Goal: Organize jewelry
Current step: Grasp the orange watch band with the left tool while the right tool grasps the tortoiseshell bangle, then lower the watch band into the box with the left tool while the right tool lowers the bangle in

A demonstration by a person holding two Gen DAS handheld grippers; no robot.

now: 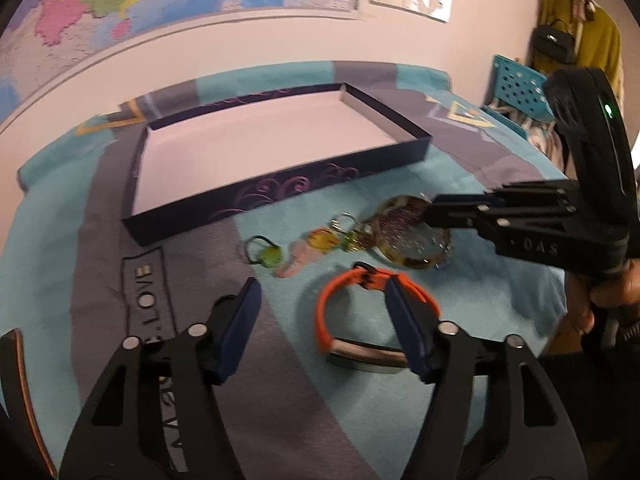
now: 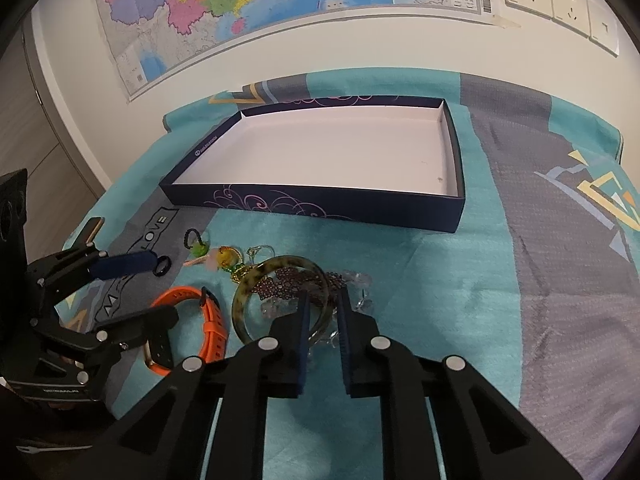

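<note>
nothing has reached the dark box (image 2: 320,204) yet: its pale floor shows bare in both views, so the sorting is, by my reading, at its very start. going left to right along the teal cloth (image 2: 460,280) in the right wrist view, the left gripper (image 2: 160,292) sits spread wide, one finger above and one over the orange watch (image 2: 208,320), gripping nothing; the watch lies flat between its fingers in the left wrist view (image 1: 376,312). next comes a small black ring (image 2: 163,267), then a green hair tie (image 2: 198,245), a pink and yellow charm cluster (image 2: 226,259), and the mottled bangle (image 2: 280,300) with a tangle of dark beads (image 2: 296,284) inside and beside it. the right gripper (image 2: 323,304) straddles the bangle's near right rim with its fingers narrowed; whether they already pinch the rim i cannot tell, since a gap shows and the left wrist view is blurred there. every piece is left to move, and the bangle looks like the first candidate
</note>
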